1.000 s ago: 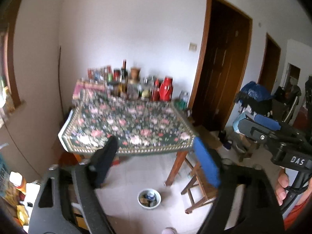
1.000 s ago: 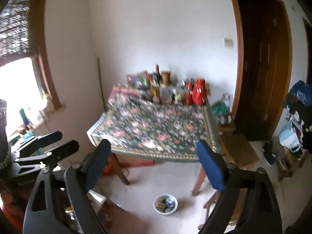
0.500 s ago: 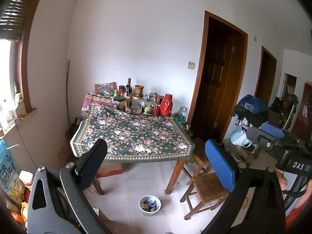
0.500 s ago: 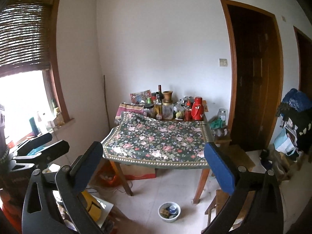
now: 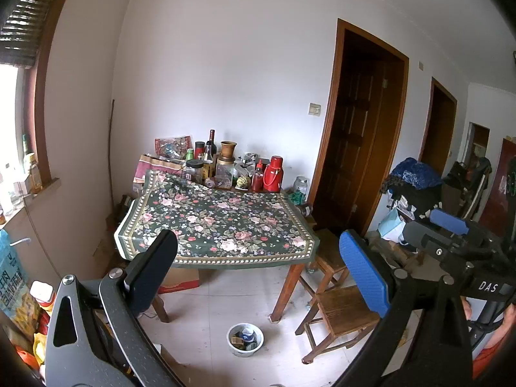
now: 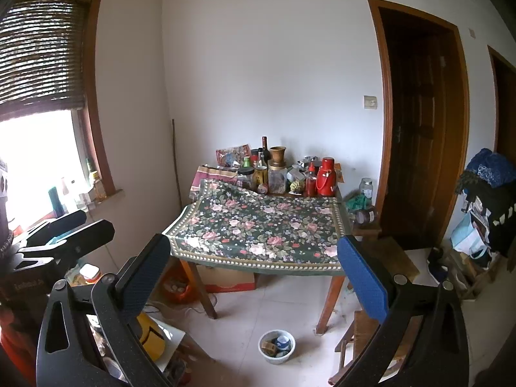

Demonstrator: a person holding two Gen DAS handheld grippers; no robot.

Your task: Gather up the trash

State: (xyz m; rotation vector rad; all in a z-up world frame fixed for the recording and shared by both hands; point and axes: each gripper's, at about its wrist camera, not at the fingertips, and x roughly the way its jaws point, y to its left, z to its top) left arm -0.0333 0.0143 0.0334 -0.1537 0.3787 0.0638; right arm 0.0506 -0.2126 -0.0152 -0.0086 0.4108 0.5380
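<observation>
A white bowl (image 5: 245, 339) holding small scraps stands on the tiled floor in front of the table; it also shows in the right wrist view (image 6: 276, 346). My left gripper (image 5: 258, 271) is open and empty, held high and well back from the bowl. My right gripper (image 6: 253, 274) is open and empty too, also far from the bowl. The right gripper shows at the right edge of the left wrist view (image 5: 451, 235), and the left gripper at the left edge of the right wrist view (image 6: 58, 235).
A table with a floral cloth (image 5: 219, 222) has bottles, jars and a red flask (image 5: 273, 174) along its back. Wooden stools (image 5: 342, 309) stand right of it, a cardboard box (image 6: 225, 279) beneath. Bags and clutter (image 5: 19, 290) lie lower left; dark doors (image 6: 416, 129) at right.
Both grippers have pulled back and tilted up, so the table looks smaller and more wall shows. The blur has cleared. Both stay open and empty.
</observation>
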